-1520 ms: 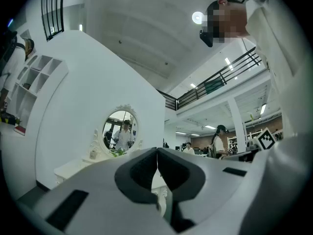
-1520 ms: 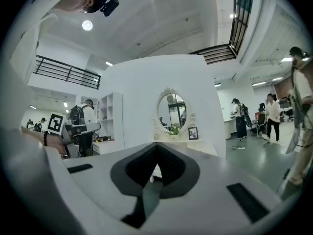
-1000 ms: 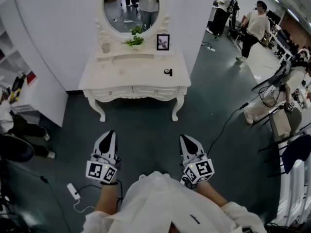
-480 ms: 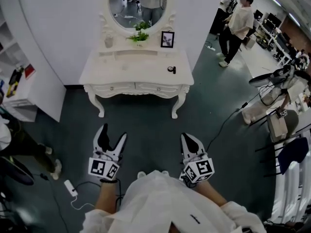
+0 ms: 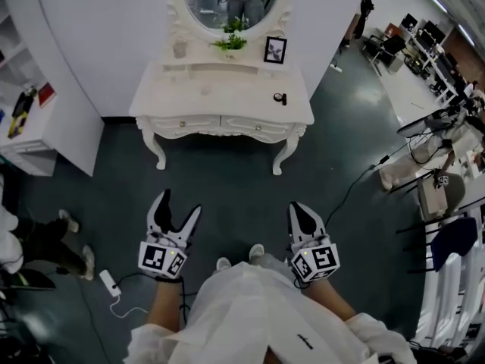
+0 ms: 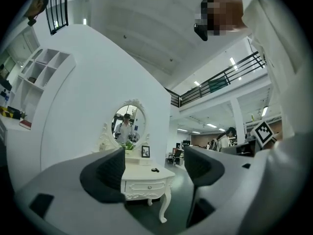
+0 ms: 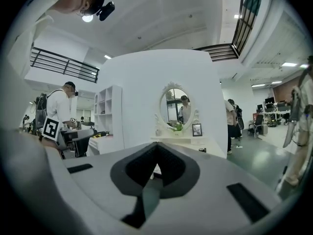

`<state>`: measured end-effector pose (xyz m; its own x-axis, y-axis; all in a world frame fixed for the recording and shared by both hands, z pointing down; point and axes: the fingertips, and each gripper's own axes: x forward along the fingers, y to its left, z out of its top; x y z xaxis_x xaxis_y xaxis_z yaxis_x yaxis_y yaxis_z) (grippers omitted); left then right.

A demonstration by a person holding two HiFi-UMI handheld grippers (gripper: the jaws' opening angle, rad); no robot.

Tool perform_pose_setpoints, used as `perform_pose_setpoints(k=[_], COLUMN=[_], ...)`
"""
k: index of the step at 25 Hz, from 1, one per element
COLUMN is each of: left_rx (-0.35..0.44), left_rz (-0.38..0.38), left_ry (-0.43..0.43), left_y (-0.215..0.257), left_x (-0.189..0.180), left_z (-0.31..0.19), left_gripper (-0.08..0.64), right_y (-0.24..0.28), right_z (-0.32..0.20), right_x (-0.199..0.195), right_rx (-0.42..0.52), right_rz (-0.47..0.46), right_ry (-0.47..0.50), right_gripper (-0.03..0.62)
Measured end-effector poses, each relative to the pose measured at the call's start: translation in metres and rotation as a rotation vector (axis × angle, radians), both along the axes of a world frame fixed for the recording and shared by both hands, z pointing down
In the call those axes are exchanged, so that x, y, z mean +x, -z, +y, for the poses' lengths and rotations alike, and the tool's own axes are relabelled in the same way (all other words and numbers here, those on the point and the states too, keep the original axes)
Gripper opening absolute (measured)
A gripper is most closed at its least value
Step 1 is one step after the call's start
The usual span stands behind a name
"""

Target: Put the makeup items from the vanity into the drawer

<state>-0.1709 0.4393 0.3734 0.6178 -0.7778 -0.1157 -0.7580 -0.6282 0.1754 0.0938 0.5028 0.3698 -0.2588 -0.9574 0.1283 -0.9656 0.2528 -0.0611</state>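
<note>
Two grippers are held low over the dark floor in the head view, well short of the white vanity (image 5: 220,97). The left gripper (image 5: 179,203) has its jaws spread wide and the right gripper (image 5: 305,209) has them together. A small black makeup item (image 5: 281,98) lies near the right edge of the vanity top, in front of a picture frame (image 5: 276,49). The drawers (image 5: 256,127) below are closed.

In the left gripper view the jaws have just been opening. Nothing is between the pads, and the distant vanity shows in the gap.

In the right gripper view the jaws meet at their tips and hold nothing. The vanity stands beyond them.
</note>
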Motion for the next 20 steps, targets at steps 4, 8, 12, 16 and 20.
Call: perform_pose_setpoints(k=[4, 8, 12, 16, 20], left_rx=[0.010, 0.003, 0.001, -0.002, -0.022], left_rz=[-0.008, -0.012, -0.027, -0.030, -0.015], left_ry=[0.021, 0.033, 0.049, 0.072, 0.083], left_y=[0.000, 0.001, -0.001, -0.002, -0.004], left_x=[-0.009, -0.011, -0.008, -0.001, 0.016], left_z=[-0.009, -0.013, -0.026, -0.050, -0.083], left_gripper=[0.360, 0.360, 0.362, 0.362, 0.362], right_y=[-0.002, 0.000, -0.002, -0.008, -0.010], right_z=[-0.014, -0.026, -0.044, -0.074, -0.110], right_x=[-0.007, -0.014, -0.015, -0.009, 0.006], right_rx=[0.002, 0.011, 0.018, 0.018, 0.023], right_rz=[0.007, 0.002, -0.006, -0.021, -0.043], right_ry=[0.019, 0.046, 0.075, 0.102, 0.113], right_gripper=[0.017, 0.017, 0.017, 0.017, 0.017])
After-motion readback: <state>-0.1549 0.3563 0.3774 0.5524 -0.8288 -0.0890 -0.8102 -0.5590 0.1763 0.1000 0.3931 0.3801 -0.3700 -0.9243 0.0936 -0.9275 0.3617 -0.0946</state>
